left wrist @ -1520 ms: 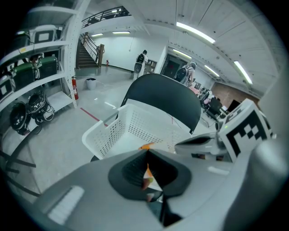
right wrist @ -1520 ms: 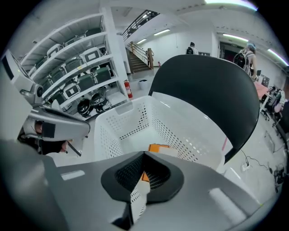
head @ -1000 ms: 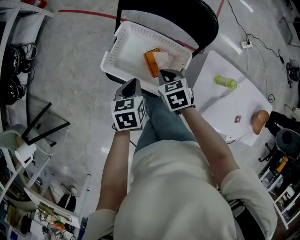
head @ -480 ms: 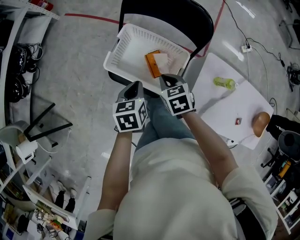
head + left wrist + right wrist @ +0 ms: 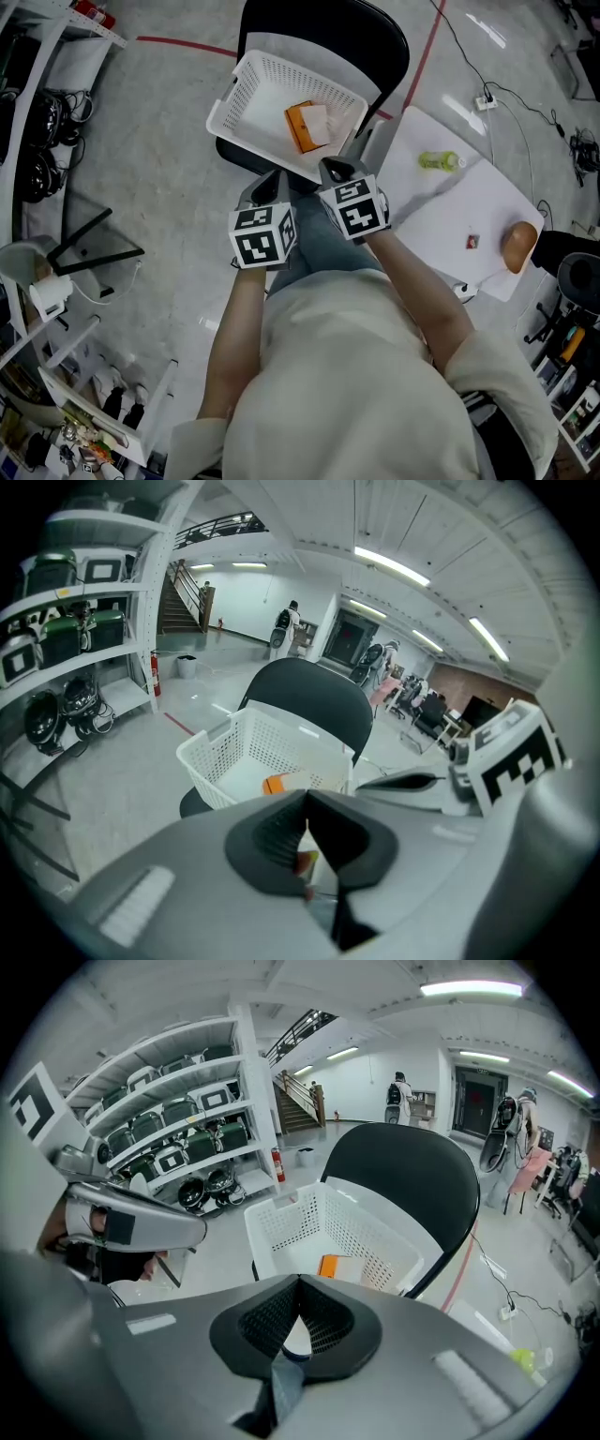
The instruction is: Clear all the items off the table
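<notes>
Grey floor below, and off to the right the white desk (image 5: 441,216) carries a yellow-green bottle (image 5: 439,161), a small red item (image 5: 472,242) and a brown rounded lump (image 5: 517,246). Both the left claw (image 5: 271,179) and right claw (image 5: 335,168) are closed on nothing beside the white basket (image 5: 267,108); the right one's nearer, with the bottle lying crosswise up and right of it.
</notes>
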`<state>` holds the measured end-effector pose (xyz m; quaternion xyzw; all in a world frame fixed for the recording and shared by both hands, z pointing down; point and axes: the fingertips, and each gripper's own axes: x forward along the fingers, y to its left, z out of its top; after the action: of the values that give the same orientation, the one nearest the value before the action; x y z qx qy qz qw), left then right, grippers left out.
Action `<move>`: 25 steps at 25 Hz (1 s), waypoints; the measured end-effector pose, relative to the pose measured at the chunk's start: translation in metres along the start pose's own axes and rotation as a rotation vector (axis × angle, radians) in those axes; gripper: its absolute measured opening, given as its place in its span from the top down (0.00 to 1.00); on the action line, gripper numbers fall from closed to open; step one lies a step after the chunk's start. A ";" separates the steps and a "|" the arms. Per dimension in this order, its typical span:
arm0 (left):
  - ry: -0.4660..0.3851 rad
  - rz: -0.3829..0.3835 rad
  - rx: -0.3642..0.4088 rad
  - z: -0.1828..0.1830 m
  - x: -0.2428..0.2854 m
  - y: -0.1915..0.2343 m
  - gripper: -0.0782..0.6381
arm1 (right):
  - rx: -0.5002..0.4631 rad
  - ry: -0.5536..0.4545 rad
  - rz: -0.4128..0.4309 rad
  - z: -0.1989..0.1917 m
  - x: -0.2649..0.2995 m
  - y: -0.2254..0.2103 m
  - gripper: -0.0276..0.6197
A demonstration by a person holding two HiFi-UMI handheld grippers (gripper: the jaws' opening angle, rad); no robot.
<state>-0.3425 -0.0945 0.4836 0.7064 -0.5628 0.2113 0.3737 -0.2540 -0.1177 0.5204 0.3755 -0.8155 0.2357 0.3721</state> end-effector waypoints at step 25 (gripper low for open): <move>-0.028 0.010 0.005 -0.057 -0.053 -0.060 0.88 | 0.075 -0.041 -0.059 -0.080 -0.097 -0.021 0.96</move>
<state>-0.2932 -0.0122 0.4645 0.7071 -0.5711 0.2048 0.3632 -0.1602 -0.0356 0.4955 0.4180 -0.8021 0.2473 0.3476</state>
